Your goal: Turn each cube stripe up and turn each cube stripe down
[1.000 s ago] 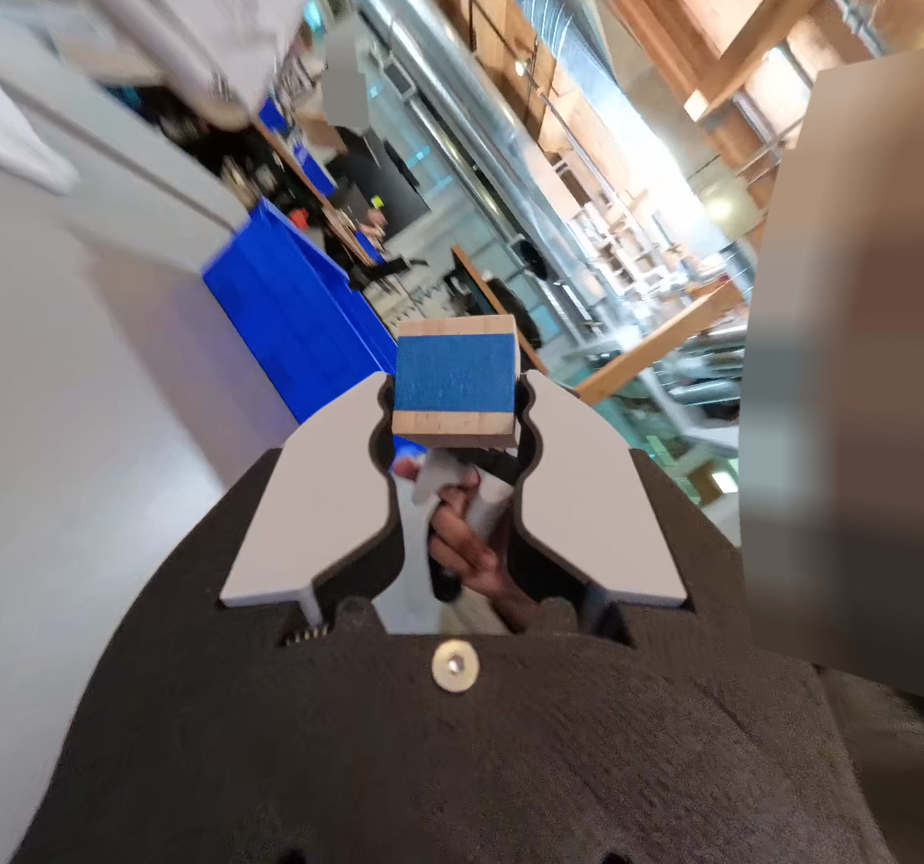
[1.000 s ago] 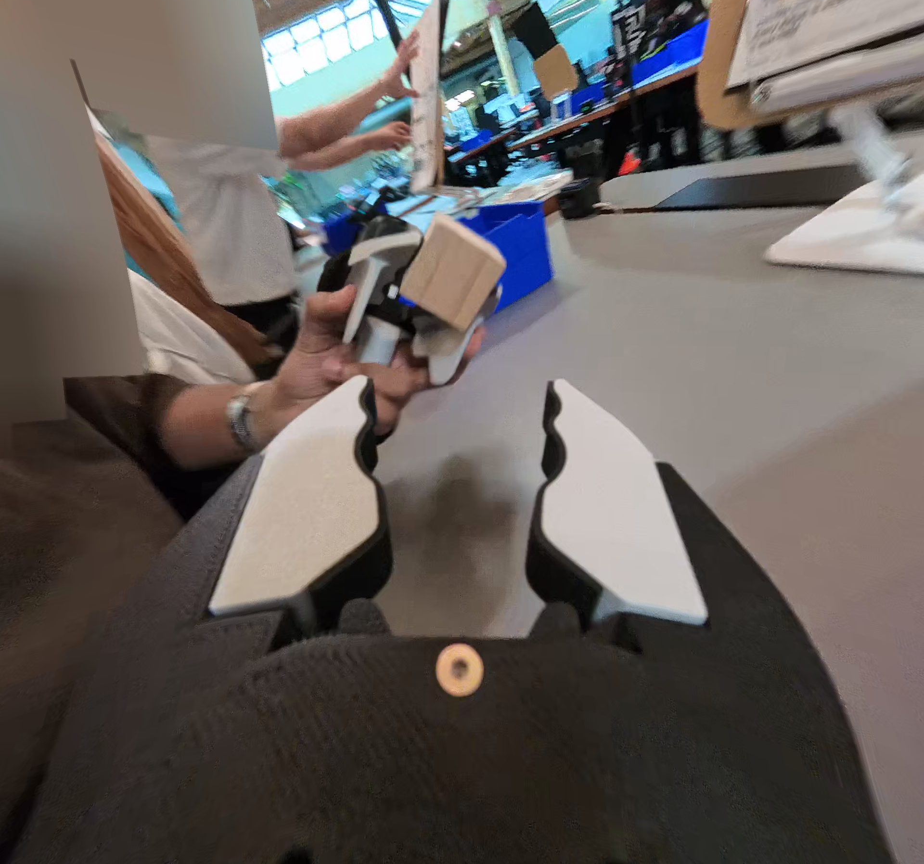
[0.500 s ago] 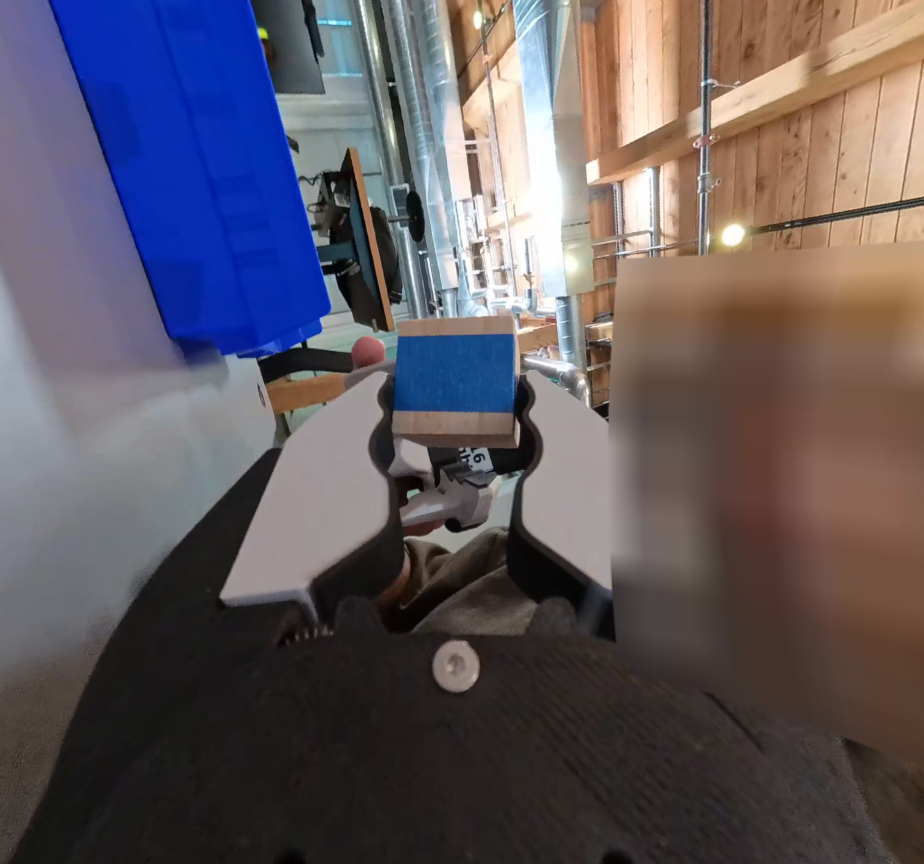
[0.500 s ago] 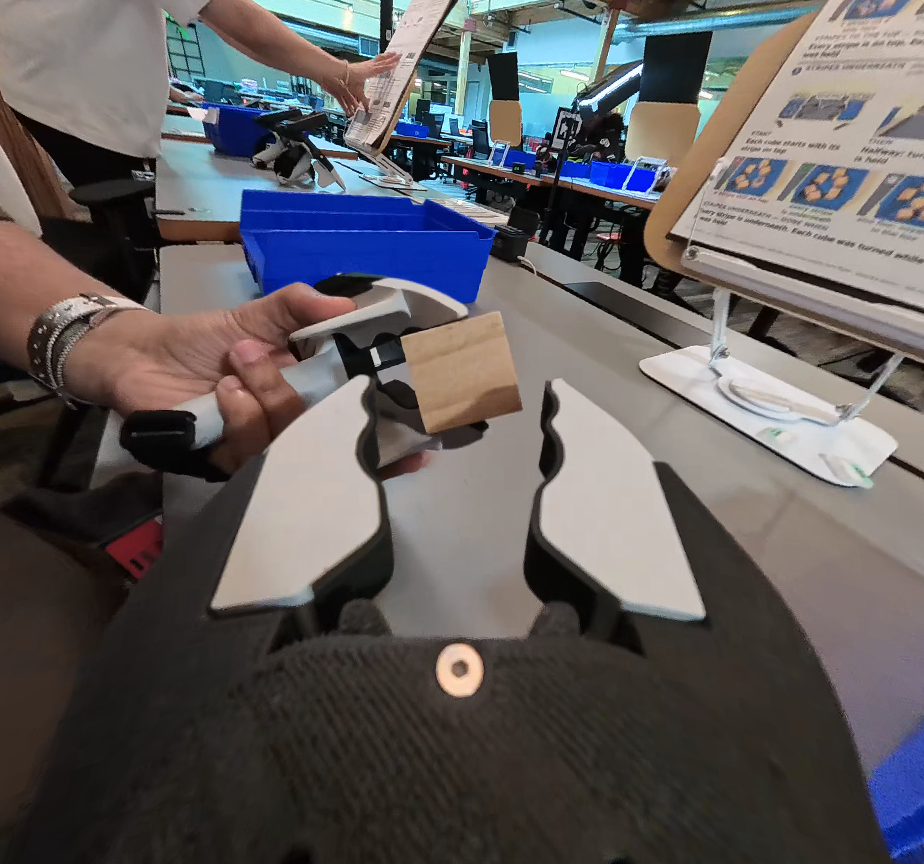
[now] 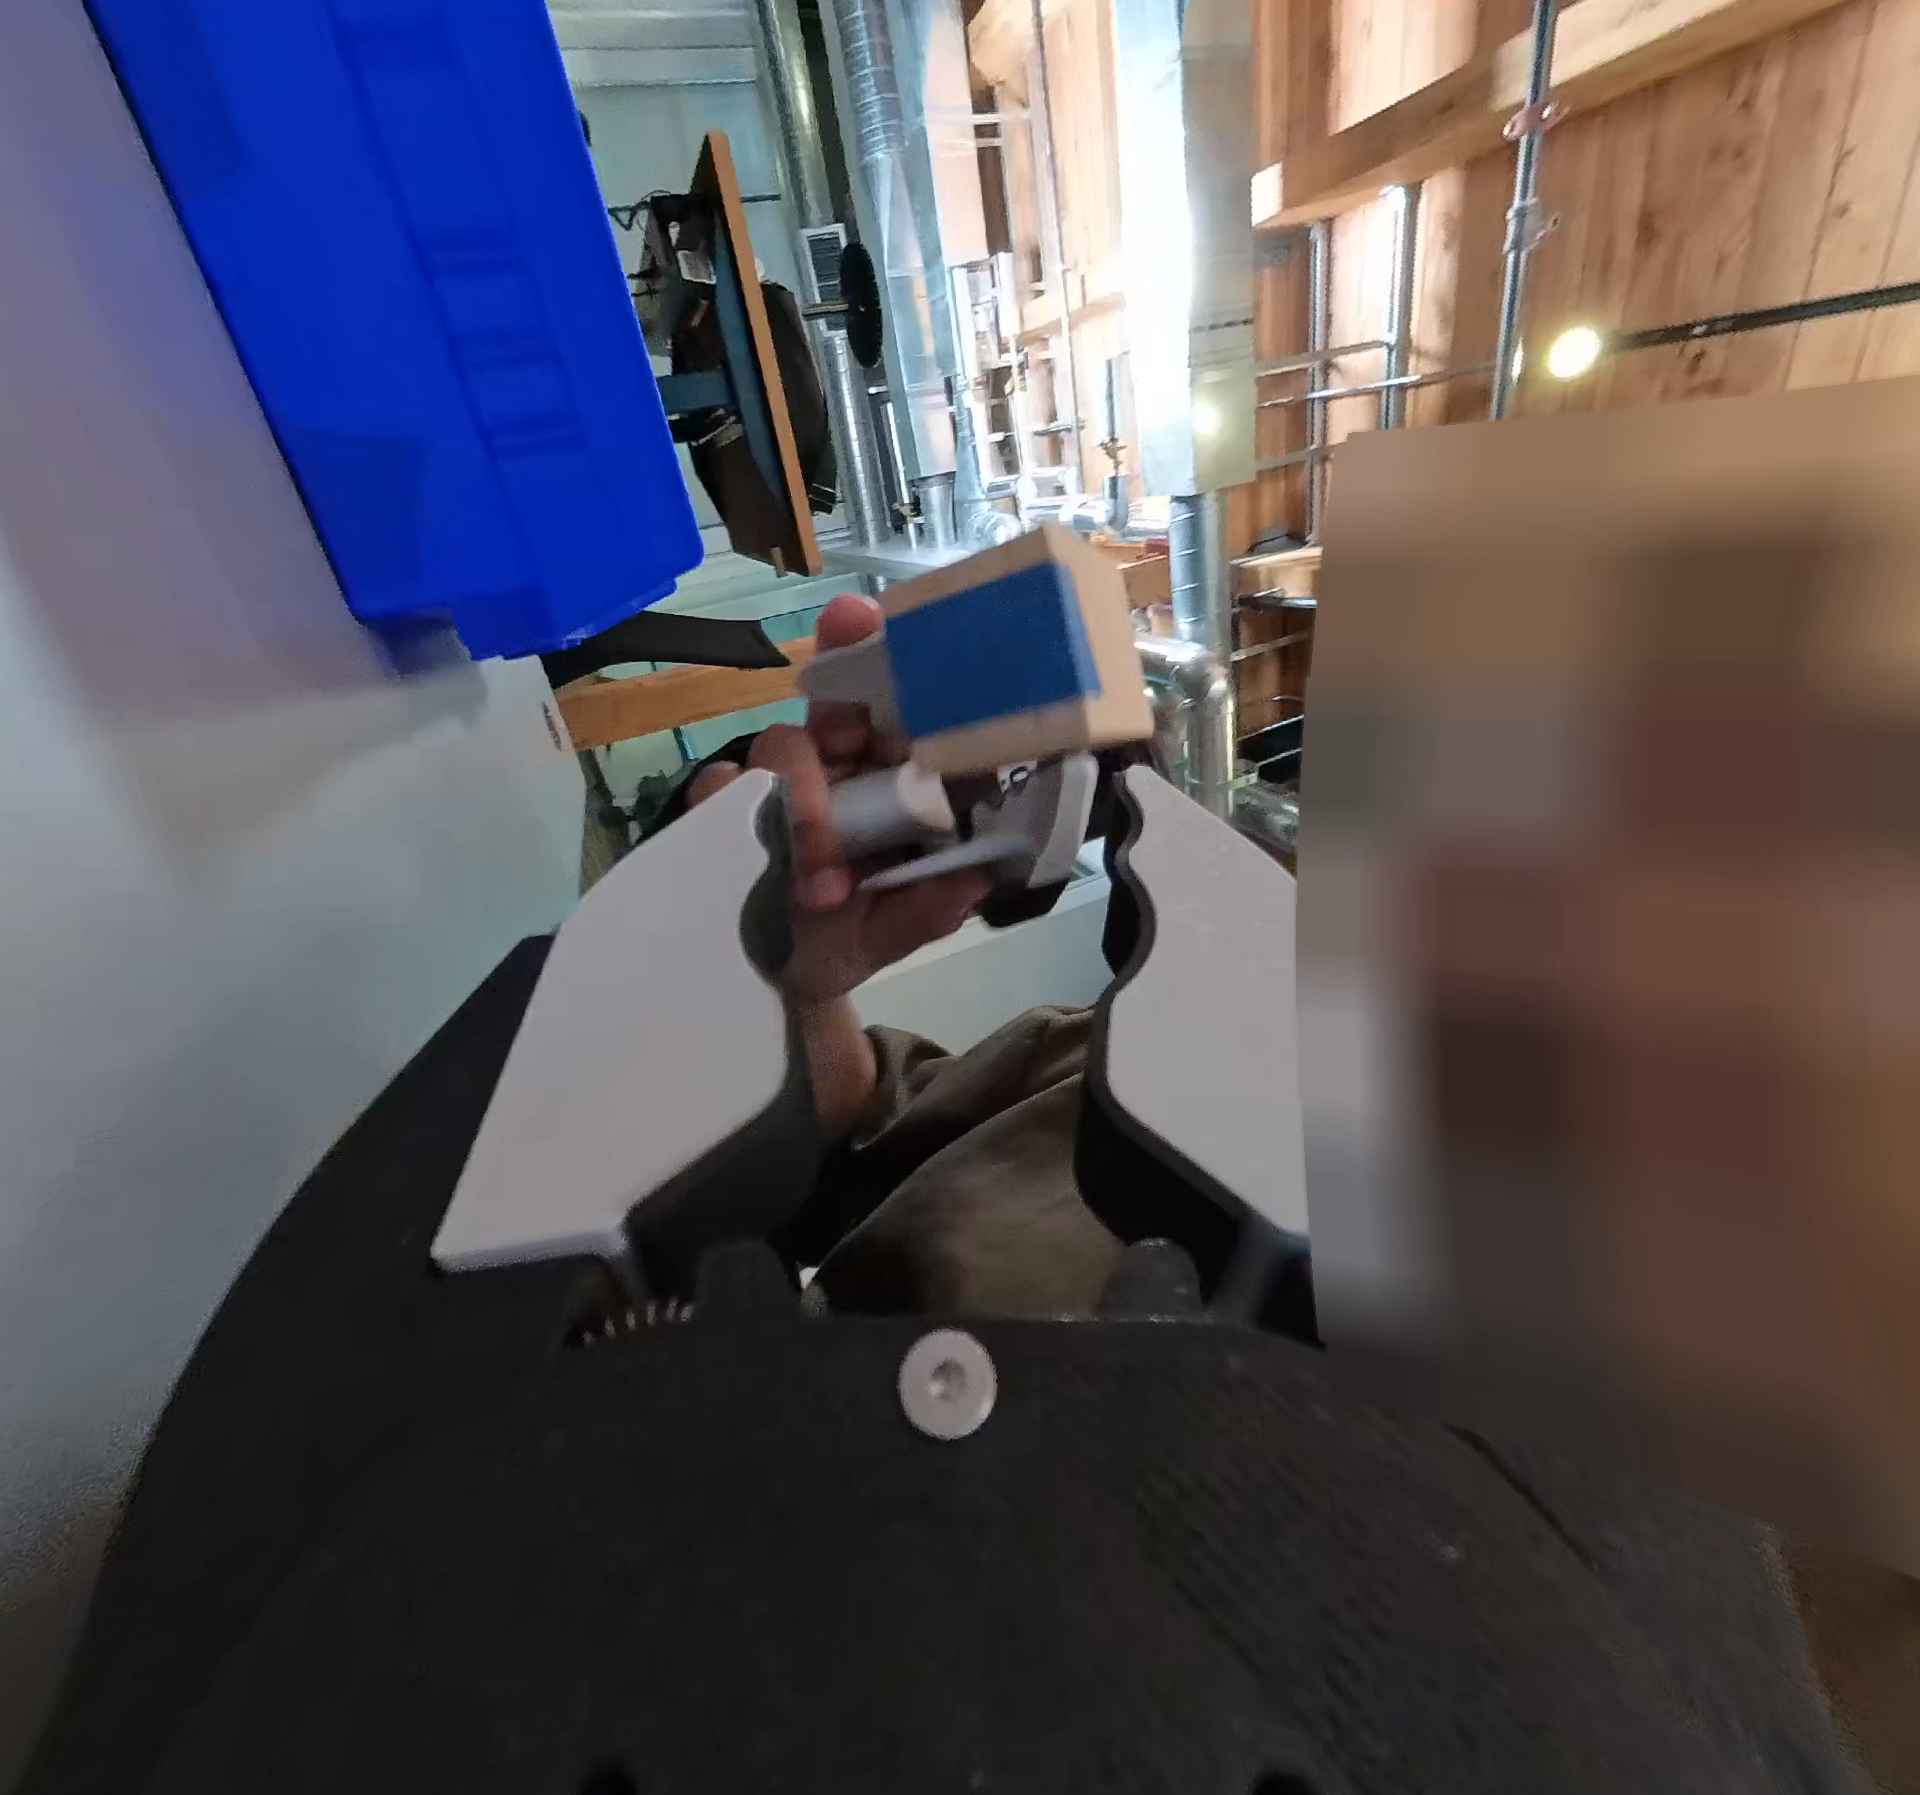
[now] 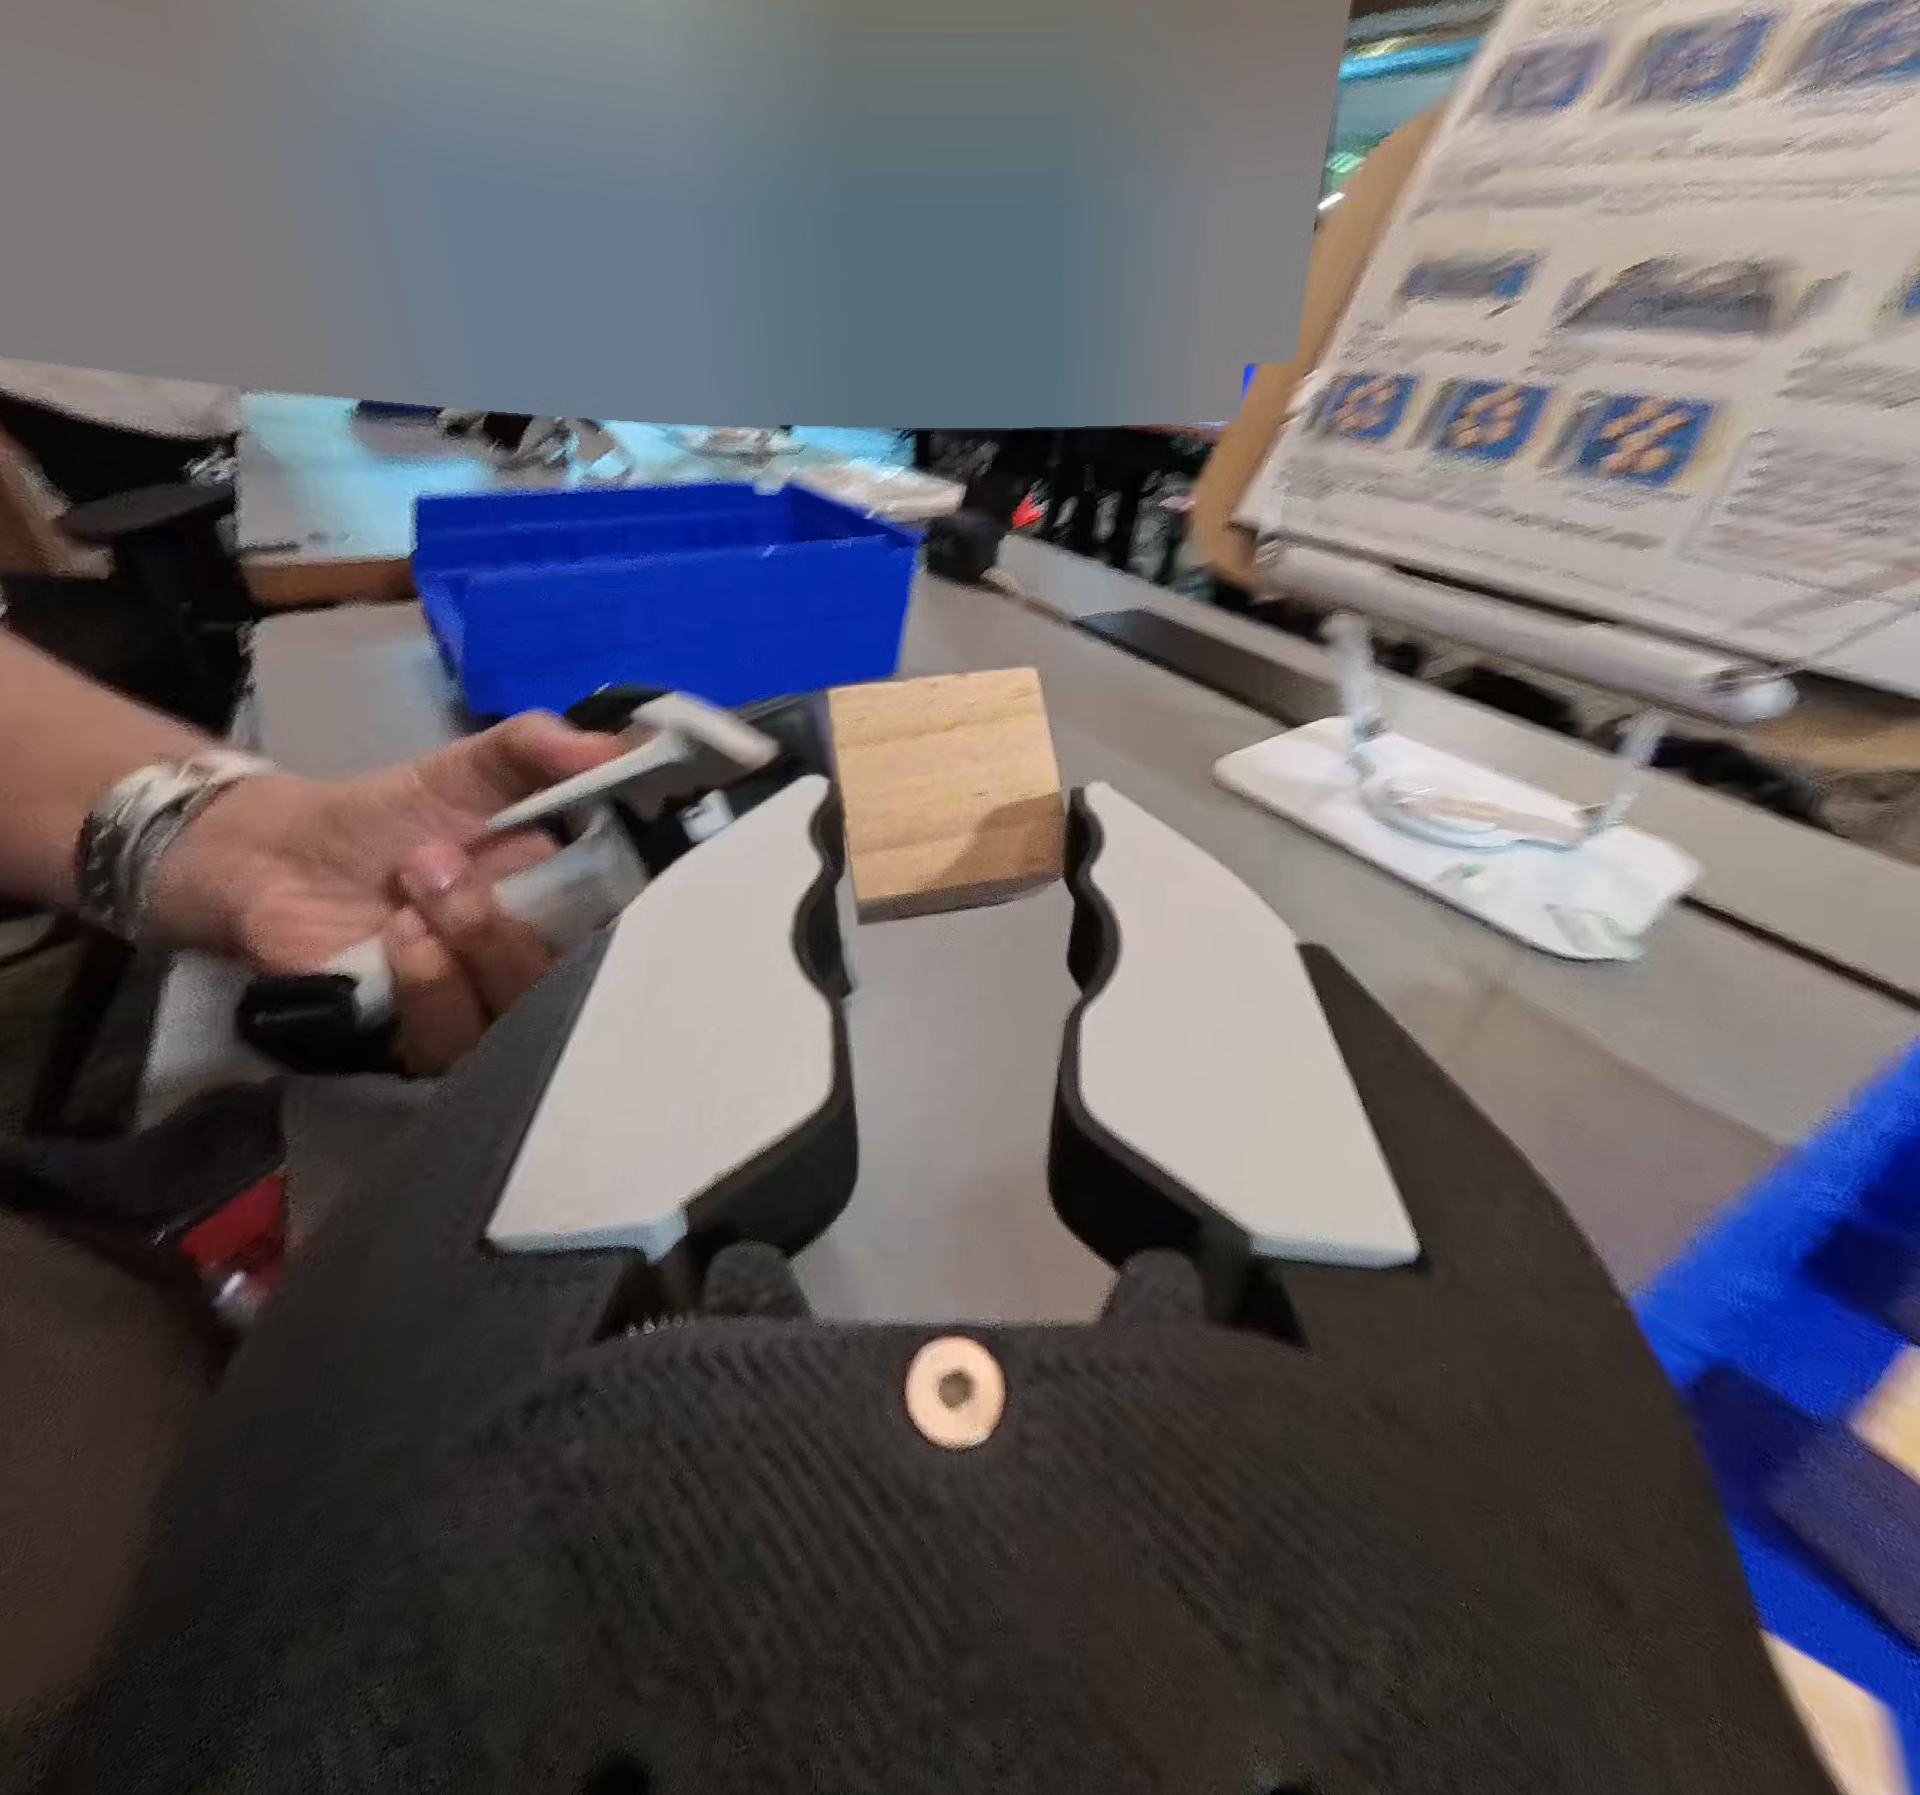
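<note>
Sitting between right tongs (image 6: 951,846), cube (image 6: 945,789), seemingly gripped, left tongs (image 5: 940,836) empty

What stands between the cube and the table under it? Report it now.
Nothing visible. The cube is pinched in the right hand-held gripper over the grey table. The open left hand-held gripper is off to its left, and the blue bin is behind it.

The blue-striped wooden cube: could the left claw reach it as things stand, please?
Probably yes: the left claw is open just short of the cube, though the right claw grips two sides.
</note>
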Action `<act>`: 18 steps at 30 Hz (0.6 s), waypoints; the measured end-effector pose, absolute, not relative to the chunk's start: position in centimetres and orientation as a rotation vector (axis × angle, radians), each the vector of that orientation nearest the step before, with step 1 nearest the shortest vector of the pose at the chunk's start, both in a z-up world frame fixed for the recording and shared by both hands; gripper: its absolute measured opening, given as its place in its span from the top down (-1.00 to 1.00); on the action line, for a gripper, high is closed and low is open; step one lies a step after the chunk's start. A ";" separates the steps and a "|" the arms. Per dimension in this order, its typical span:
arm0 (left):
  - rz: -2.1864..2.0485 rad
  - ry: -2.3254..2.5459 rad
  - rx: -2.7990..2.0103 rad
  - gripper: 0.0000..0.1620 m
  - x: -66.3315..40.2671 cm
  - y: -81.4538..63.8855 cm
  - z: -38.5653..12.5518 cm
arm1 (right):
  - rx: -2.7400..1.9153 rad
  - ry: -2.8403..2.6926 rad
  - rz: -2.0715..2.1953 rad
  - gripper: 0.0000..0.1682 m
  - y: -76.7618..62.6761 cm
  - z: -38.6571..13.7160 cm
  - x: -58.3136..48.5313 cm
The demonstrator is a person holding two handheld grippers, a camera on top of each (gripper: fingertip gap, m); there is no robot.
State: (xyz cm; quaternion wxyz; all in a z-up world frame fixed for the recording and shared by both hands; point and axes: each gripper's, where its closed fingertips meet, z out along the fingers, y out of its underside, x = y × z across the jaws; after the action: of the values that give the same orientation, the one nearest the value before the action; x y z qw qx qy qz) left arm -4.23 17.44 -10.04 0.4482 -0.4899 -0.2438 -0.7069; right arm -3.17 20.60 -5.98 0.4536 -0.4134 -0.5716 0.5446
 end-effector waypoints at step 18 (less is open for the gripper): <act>-1.846 -0.603 -1.192 0.32 -4.3 17.5 -10.5 | -1.989 -1.006 0.401 0.50 45.8 -15.8 7.9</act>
State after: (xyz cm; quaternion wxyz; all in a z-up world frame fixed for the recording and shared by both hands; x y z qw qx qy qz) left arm -4.33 17.53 -10.55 0.4180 -0.4752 -0.2402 -0.7360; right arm 7.90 45.75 -15.79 0.4244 -0.7952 -0.4023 0.1603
